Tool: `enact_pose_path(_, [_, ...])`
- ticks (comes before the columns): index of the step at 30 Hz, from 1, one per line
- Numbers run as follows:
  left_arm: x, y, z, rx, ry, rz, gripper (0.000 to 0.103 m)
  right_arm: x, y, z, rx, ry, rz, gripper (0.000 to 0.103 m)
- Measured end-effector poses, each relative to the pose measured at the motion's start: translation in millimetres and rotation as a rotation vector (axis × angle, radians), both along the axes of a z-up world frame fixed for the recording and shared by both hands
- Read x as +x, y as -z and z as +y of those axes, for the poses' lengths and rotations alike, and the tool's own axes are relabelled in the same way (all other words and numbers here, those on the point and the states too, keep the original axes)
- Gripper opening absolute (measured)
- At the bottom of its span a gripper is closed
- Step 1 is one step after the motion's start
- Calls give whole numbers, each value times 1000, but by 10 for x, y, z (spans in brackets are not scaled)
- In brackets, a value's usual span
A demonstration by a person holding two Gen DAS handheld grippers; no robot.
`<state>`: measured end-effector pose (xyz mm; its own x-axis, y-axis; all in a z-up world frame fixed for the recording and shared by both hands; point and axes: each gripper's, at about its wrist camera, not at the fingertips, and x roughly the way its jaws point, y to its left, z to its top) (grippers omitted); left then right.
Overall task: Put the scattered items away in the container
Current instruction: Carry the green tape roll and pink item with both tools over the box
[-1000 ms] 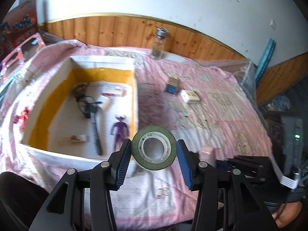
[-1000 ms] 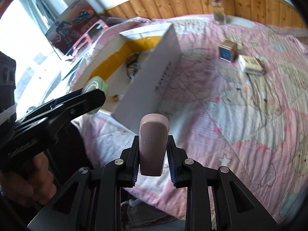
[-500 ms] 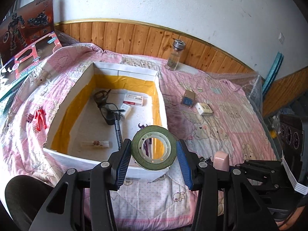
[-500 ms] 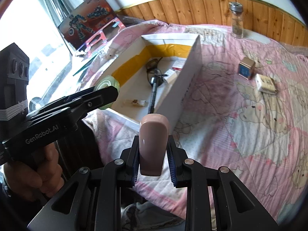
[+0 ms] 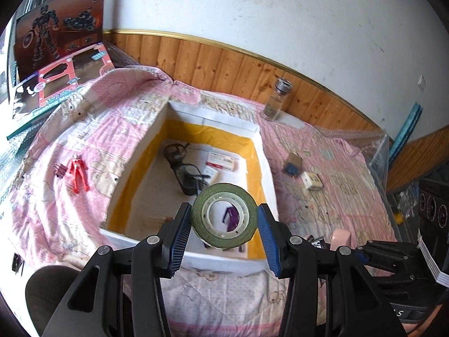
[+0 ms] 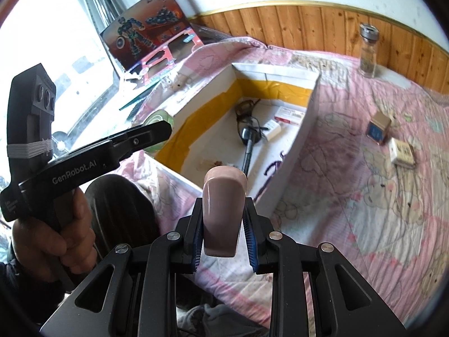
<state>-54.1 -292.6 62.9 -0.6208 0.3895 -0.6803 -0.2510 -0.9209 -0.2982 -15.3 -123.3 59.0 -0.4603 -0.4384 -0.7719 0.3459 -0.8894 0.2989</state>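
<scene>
Left claw (image 5: 224, 224): clamped on a green tape roll (image 5: 224, 219) above the box (image 5: 263, 168).
Right claw (image 6: 223, 238): gripping a pink bottle (image 6: 223, 210), base hidden.
Purple figure (image 5: 232, 214): half-seen through the roll.

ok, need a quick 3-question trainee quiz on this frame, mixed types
1. True or false: the left gripper holds a tape roll.
2. Which lies outside the box? A) glasses B) red figure C) purple figure
3. Fill in: the right gripper is shut on a ___ block.

Key: 1 true; 2 B, the red figure lies on the quilt; 3 pink.
</scene>
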Motion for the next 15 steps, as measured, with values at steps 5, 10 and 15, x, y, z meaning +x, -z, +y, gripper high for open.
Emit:
enact_pose_path(5, [-124, -45, -151, 5, -26, 10, 49, -131, -55, -132, 12, -27, 14, 27])
enact_pose_path(10, [-279, -62, -281, 18, -45, 6, 49, -302, -82, -262, 24, -47, 22, 27])
enact_pose_path(15, [-460, -35, -346, 16, -54, -7, 49, -505, -41, -346, 31, -60, 16, 27])
